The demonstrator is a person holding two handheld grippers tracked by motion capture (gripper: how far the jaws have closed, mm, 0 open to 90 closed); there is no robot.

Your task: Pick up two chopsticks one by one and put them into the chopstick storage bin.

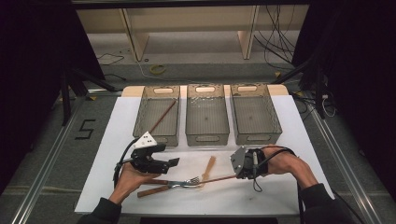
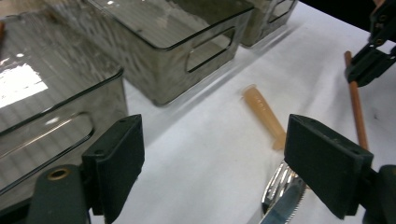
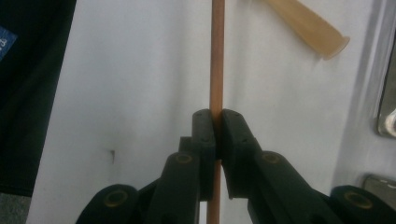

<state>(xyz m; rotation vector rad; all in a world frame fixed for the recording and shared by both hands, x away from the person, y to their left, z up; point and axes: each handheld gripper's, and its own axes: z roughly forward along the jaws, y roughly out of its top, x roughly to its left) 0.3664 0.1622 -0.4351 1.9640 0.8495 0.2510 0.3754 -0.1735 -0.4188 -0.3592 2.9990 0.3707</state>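
The brown chopstick is sitting clamped between the right gripper's closed fingers, running straight out ahead of them and back beneath them. Beyond those fingers, off to one side, a translucent tan handle is lying on the white surface. The left gripper is holding its fingers wide apart, gripping nothing; a fork and a knife blade are lying just by its one finger. Farther out, three clear bins are standing side by side, the leftmost holding another chopstick.
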